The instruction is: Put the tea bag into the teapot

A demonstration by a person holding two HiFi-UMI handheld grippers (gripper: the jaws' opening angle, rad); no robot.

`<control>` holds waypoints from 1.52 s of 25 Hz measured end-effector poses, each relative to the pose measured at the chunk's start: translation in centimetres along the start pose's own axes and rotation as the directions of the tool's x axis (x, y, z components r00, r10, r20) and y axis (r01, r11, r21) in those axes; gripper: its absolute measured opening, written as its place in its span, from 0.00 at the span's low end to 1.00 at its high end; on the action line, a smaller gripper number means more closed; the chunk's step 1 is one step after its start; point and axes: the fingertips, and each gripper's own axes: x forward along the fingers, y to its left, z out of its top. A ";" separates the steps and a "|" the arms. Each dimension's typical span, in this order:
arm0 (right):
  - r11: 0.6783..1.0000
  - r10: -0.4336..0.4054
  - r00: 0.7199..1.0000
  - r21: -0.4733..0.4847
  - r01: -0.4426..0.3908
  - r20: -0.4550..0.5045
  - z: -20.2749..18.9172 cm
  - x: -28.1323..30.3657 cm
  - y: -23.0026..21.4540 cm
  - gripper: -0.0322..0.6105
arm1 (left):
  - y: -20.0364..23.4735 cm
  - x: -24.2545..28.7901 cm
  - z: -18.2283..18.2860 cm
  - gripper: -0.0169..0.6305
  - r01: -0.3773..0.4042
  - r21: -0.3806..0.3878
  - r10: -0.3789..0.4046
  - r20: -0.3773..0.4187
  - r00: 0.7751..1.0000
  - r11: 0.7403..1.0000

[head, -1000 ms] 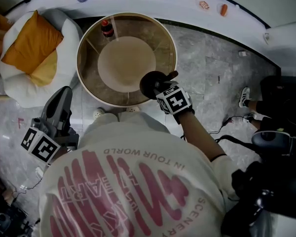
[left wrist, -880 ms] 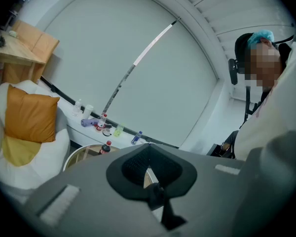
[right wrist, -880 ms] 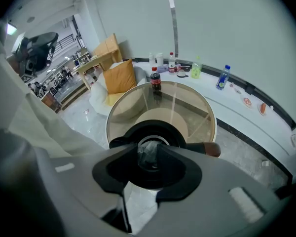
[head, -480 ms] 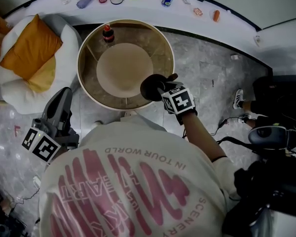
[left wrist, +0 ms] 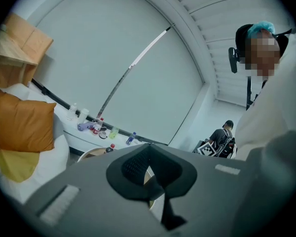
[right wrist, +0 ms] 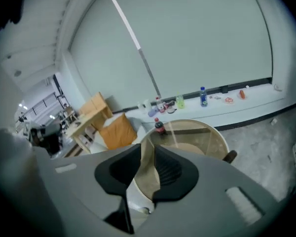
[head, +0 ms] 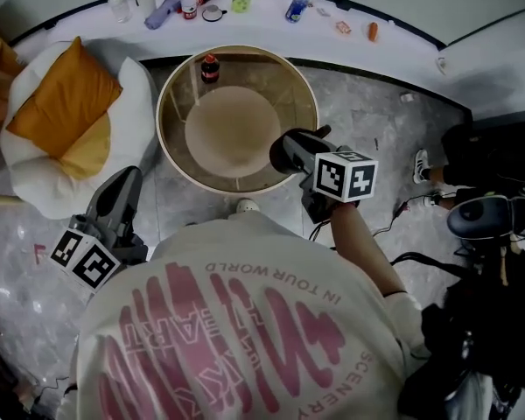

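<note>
As right claw (right wrist: 148, 154) is being closed empty, left claw (left wrist: 149, 157) pressed together, neither tea bag nor teapot is seen; cola bottle (head: 209, 66) on round table (head: 161, 122) could be knocked by blind reach.

Shirt (head: 236, 322) back, pink print: "IN TOUR WORLD", "SCENERY".

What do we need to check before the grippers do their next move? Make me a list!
1. Tea bag in sight: not ok. No view shows one.
2. Teapot in sight: not ok. Only a dark bottle shows on the round table.
3. Right gripper empty: ok. Its jaws are apart and closing, with nothing between them.
4. Left gripper empty: ok. Its jaws are together and hold nothing.
5. Tea bag among the small items on the ledge: cannot tell, they are too small to make out.
</note>
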 end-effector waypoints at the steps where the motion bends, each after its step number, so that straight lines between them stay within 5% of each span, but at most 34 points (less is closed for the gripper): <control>1: 0.999 0.026 0.999 0.020 -0.026 0.038 0.6 -0.4 1.6 0.19 | 0.2 -0.4 0.2 0.04 0.018 0.001 -0.018 -0.001 1.000 1.000; 8: 0.958 0.151 0.944 0.193 -0.213 0.294 1.7 -3.9 10.9 0.11 | 0.0 -2.1 0.4 0.04 0.172 0.010 -0.171 -0.065 0.983 0.985; 15: 0.937 0.059 0.912 0.292 -0.191 0.405 -2.5 -7.2 13.2 0.06 | -1.4 -3.2 -1.0 0.04 0.319 0.015 -0.315 -0.128 0.940 0.948; 26: 0.931 -0.018 0.945 0.350 -0.104 0.326 -7.1 -7.4 13.6 0.05 | -3.7 -1.4 -2.4 0.04 0.440 -0.028 -0.438 -0.183 0.880 0.897; 38: 0.926 -0.052 0.951 0.371 -0.069 0.306 -8.0 -7.2 12.8 0.05 | -2.7 -1.9 -3.3 0.04 0.422 -0.030 -0.418 -0.225 0.880 0.906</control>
